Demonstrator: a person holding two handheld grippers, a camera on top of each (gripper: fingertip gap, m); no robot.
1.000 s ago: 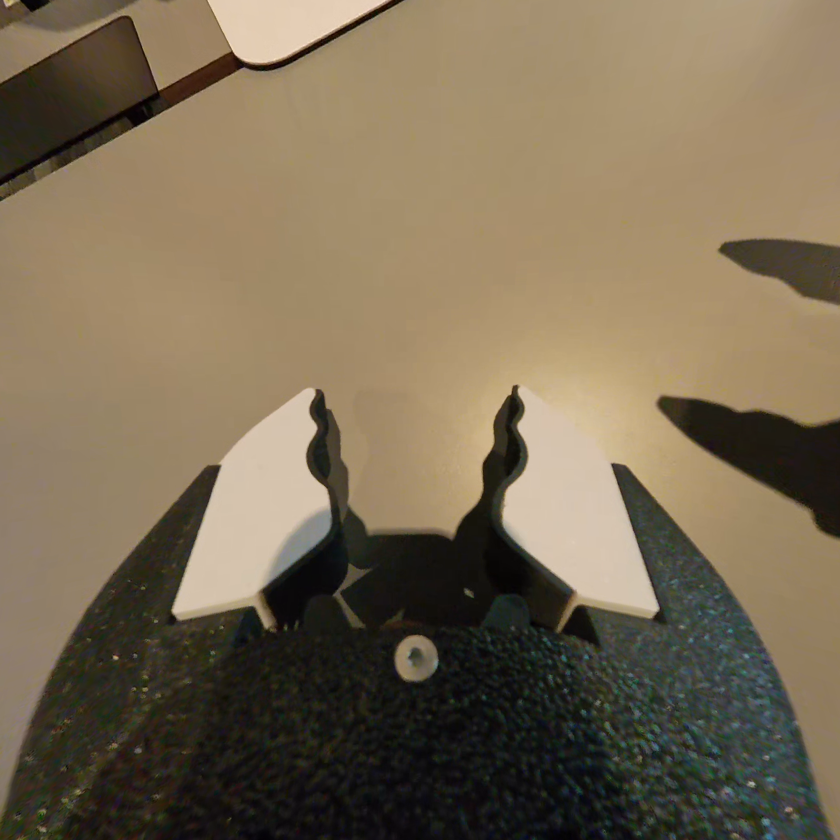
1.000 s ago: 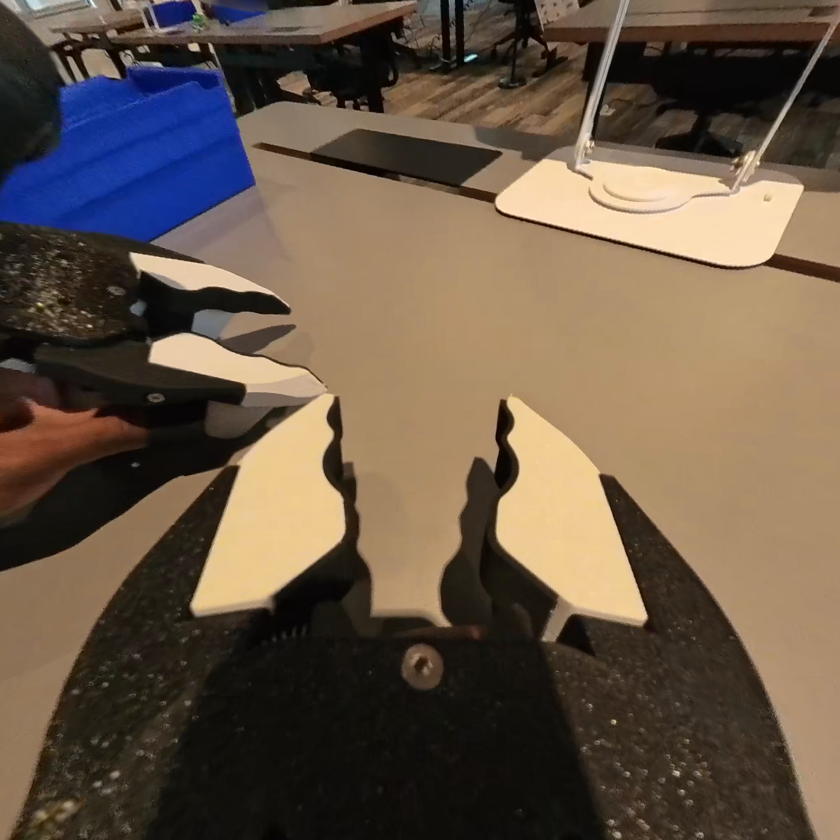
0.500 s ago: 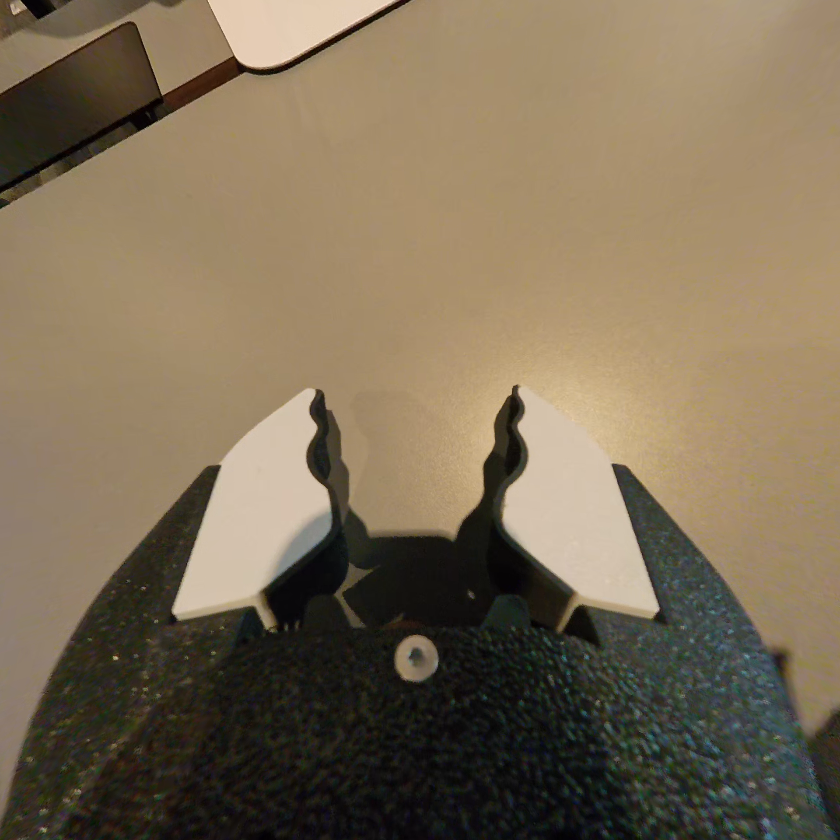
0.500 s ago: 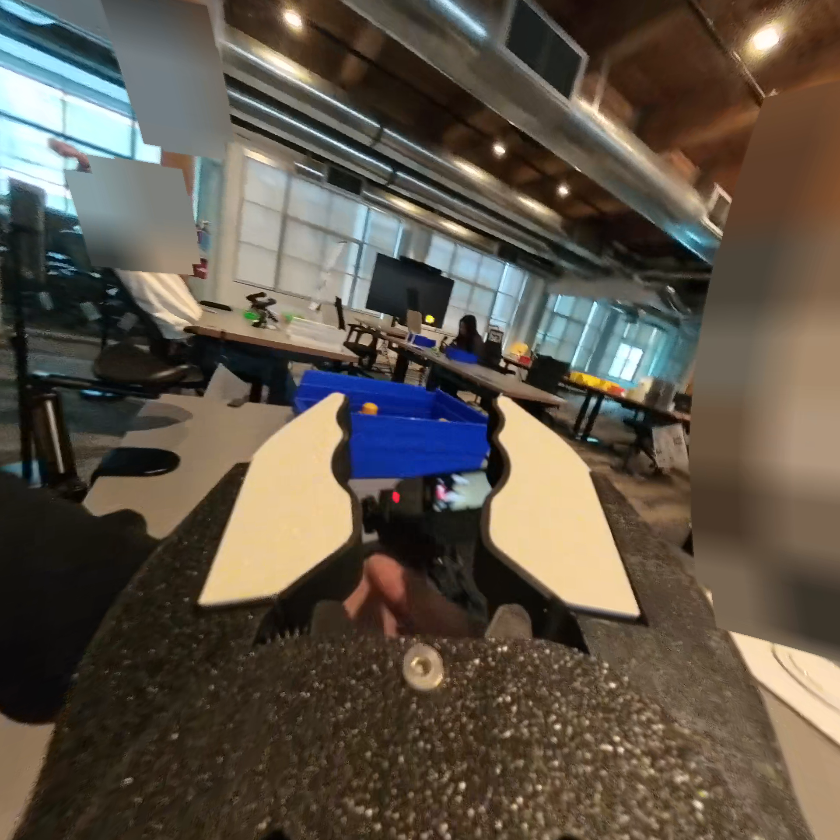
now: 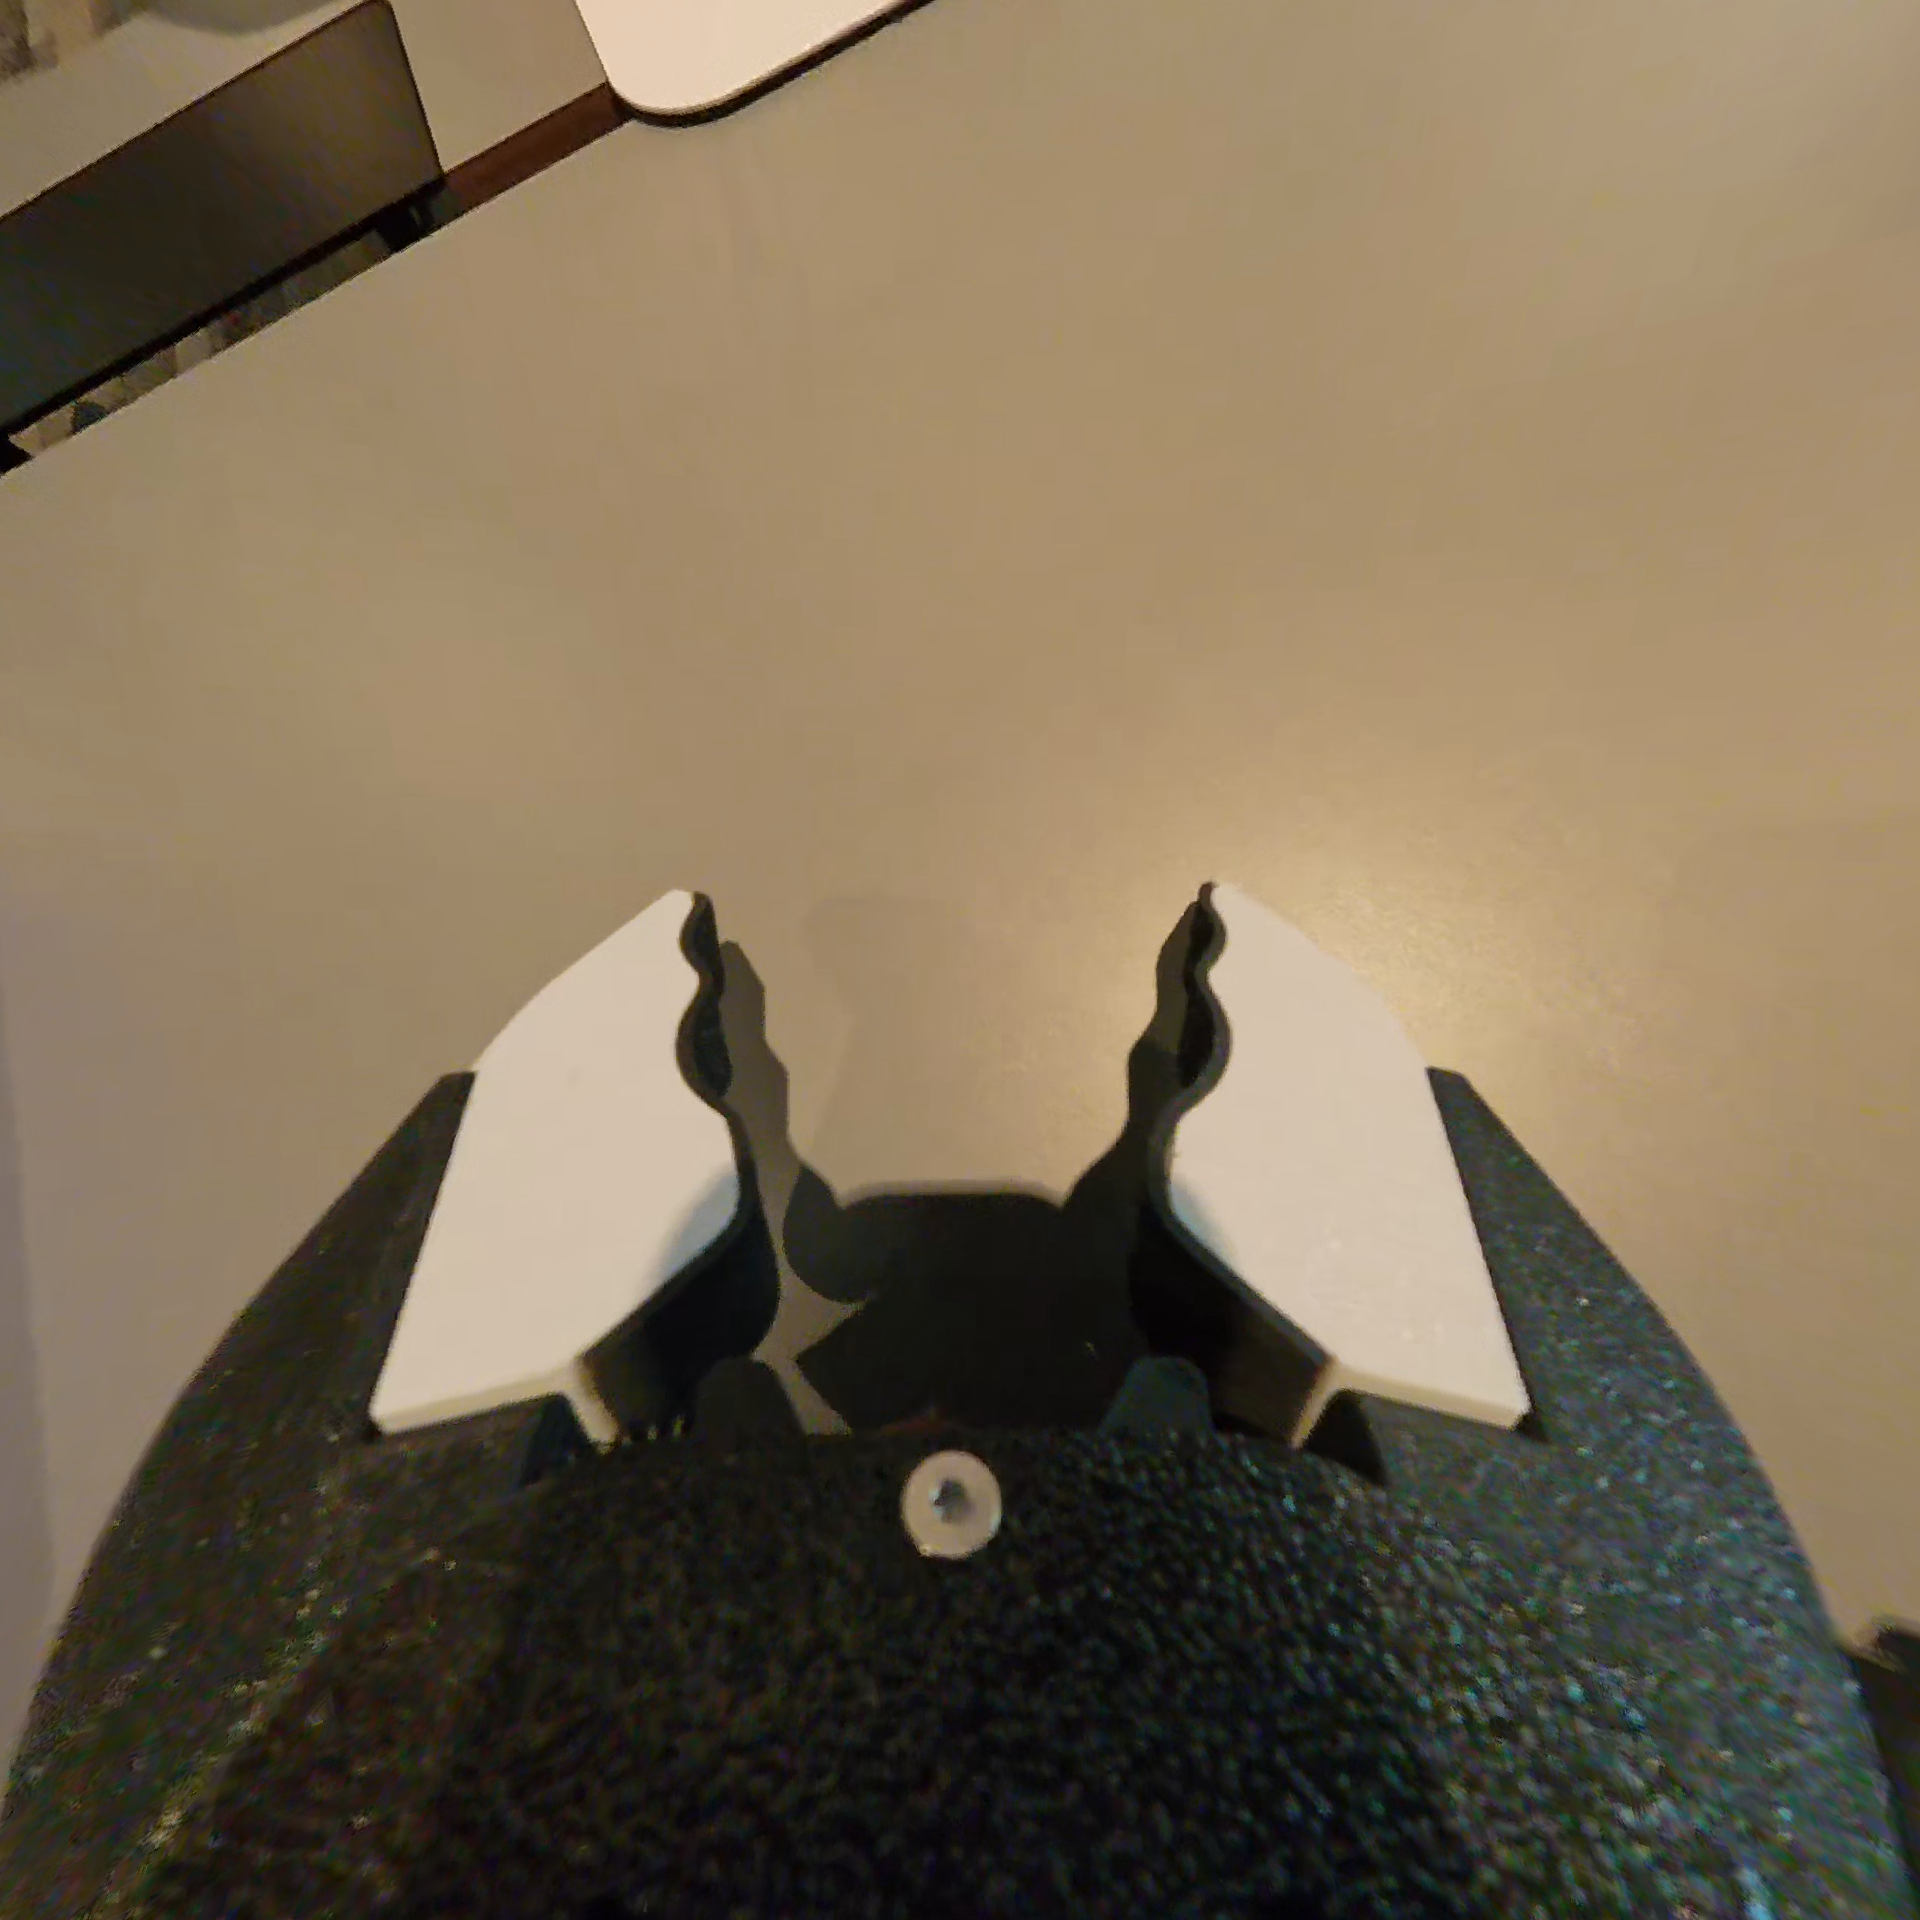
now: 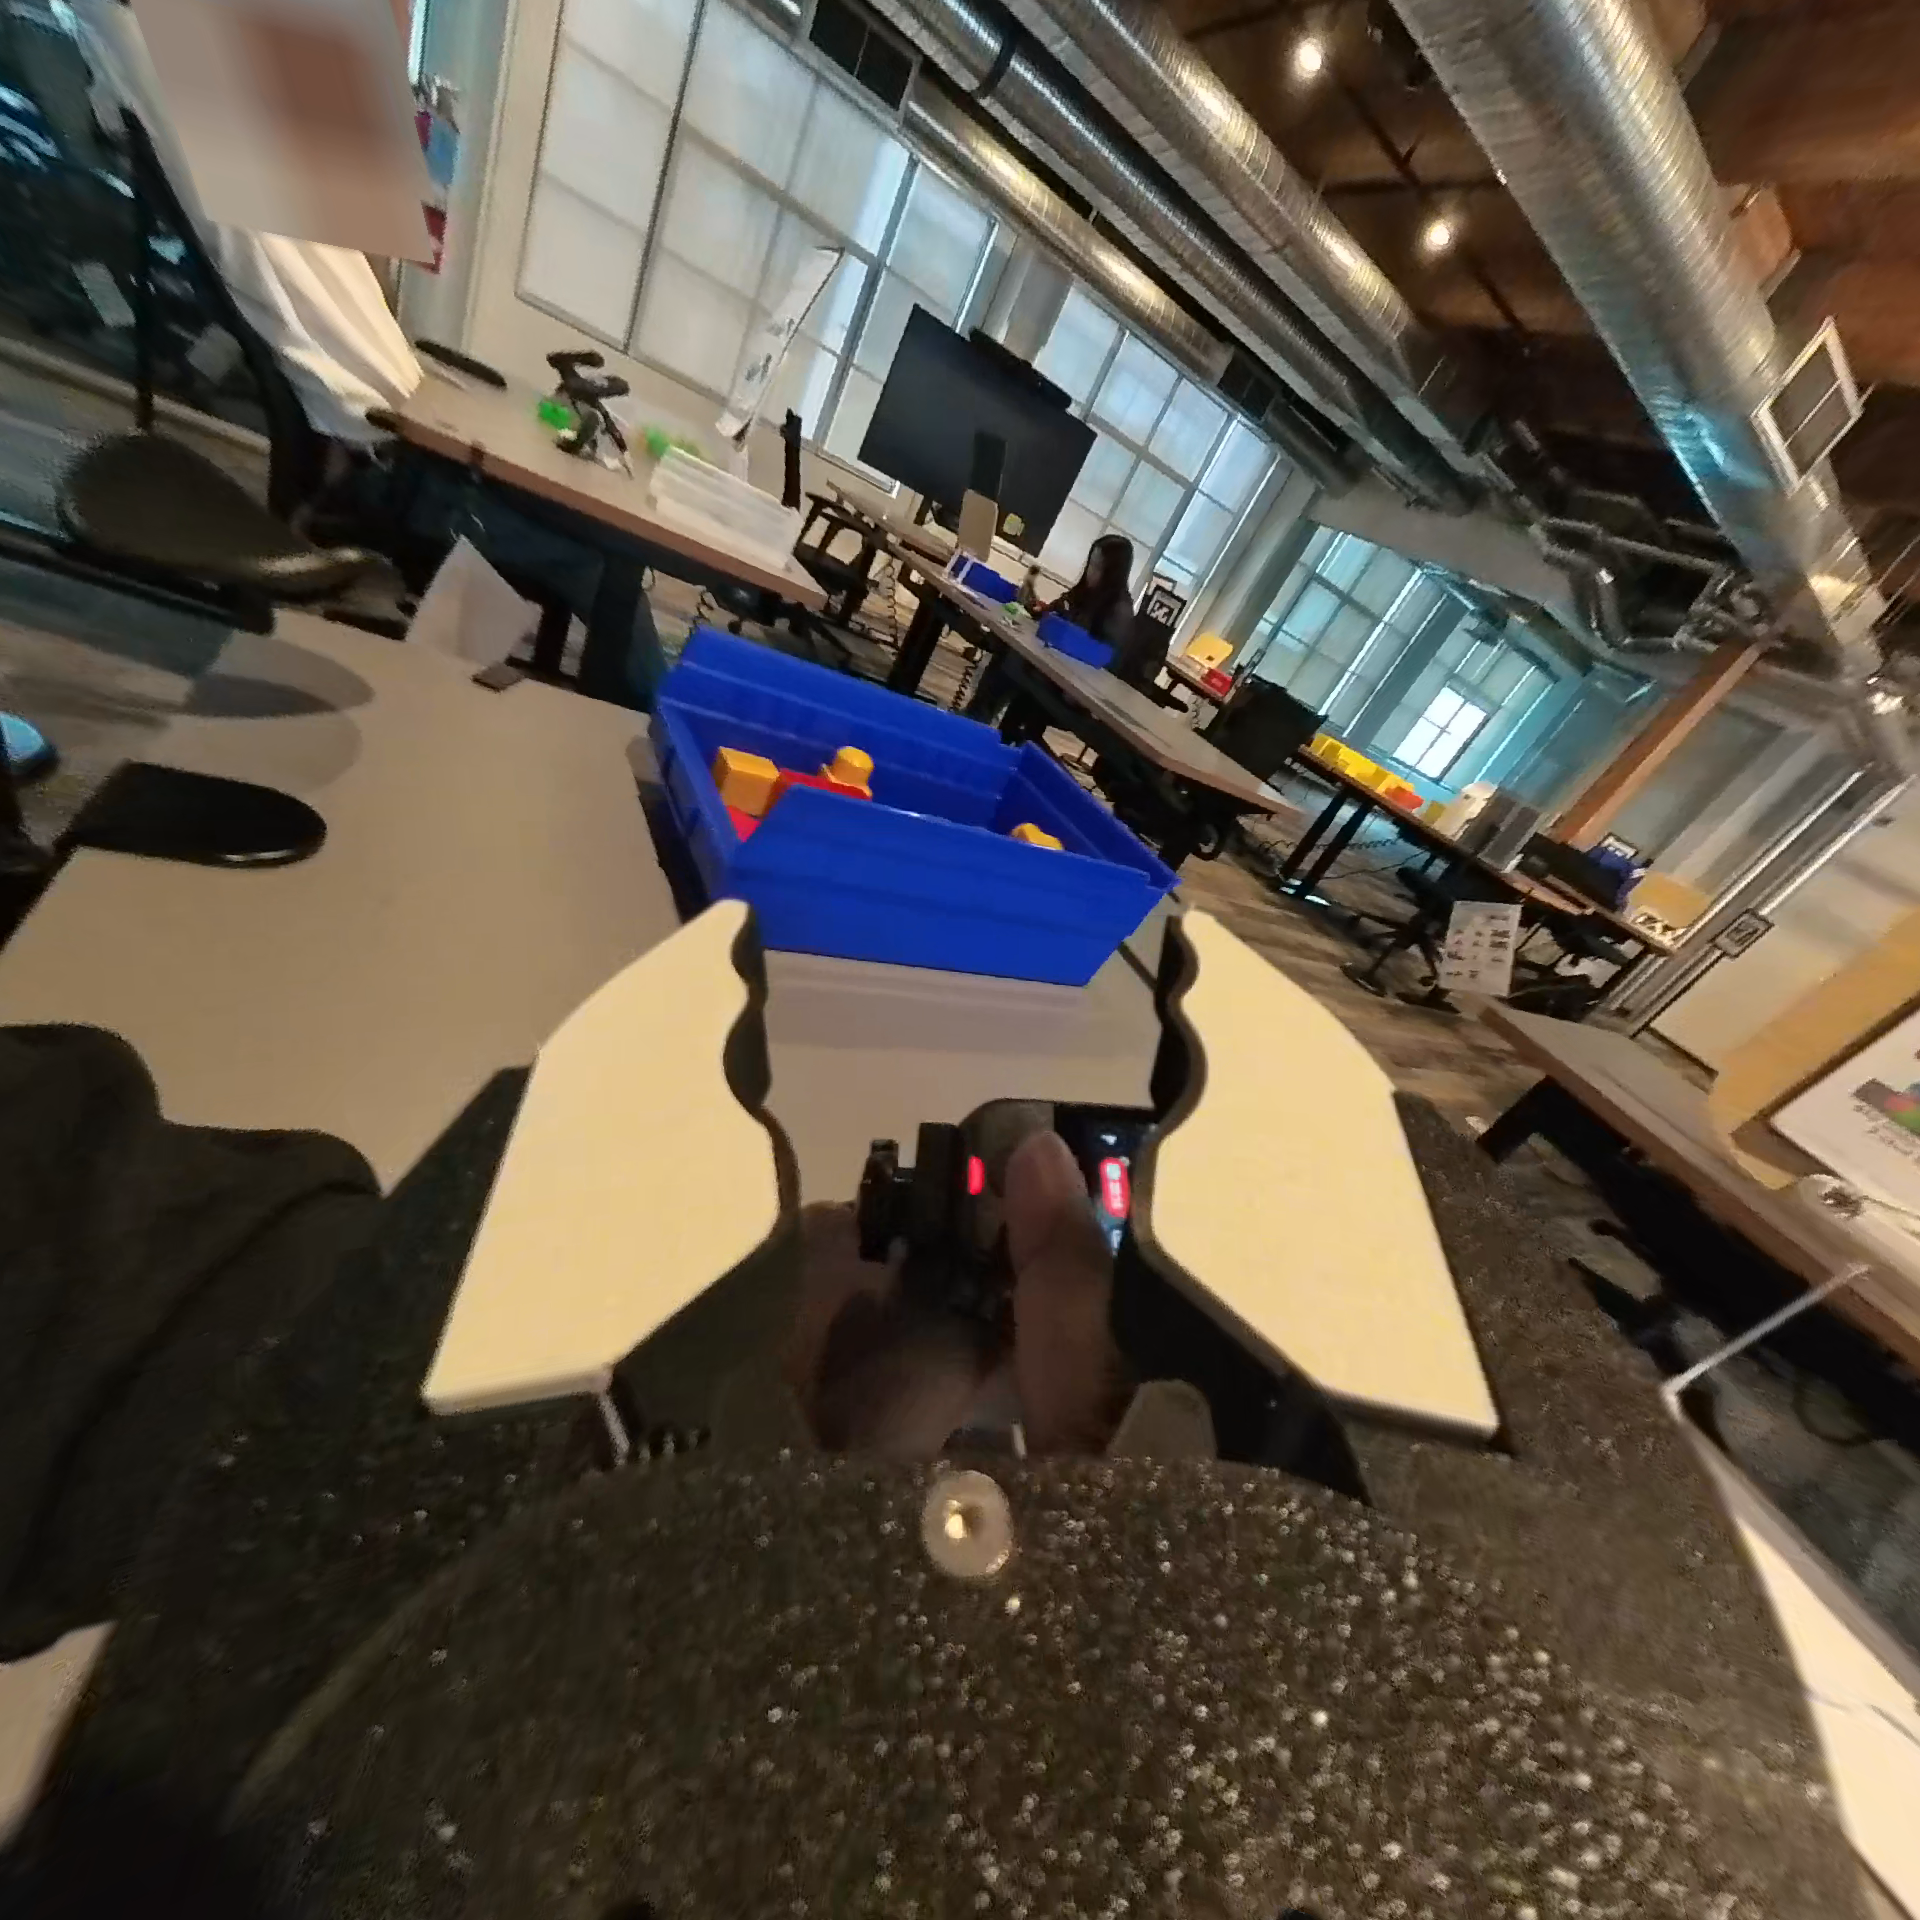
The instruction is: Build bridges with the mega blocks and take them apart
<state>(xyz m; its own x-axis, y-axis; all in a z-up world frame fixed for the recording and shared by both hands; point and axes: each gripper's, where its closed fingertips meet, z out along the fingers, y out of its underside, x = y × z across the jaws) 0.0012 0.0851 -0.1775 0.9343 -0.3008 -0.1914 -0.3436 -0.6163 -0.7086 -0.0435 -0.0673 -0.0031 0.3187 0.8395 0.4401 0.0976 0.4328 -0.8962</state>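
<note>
The right gripper (image 6: 961, 925) gapes empty, its white fingers wavy-edged. Just past it a glossy blue plastic bin (image 6: 935, 883) on the matte grey table (image 6: 416, 883) holds chunky yellow and red mega blocks (image 6: 790, 779). The left gripper (image 5: 951, 899) likewise stands spread, empty, above that table.

A: We see the bin (image 6: 935, 894) on the table (image 6: 395, 935), ahead of the right gripper (image 6: 961, 925); blocks (image 6: 790, 779) in its left compartment.
B: We note a hand (image 6: 997, 1309) between its fingers. Left gripper (image 5: 951, 904) over table, pad (image 5: 727, 52) far behind.
</note>
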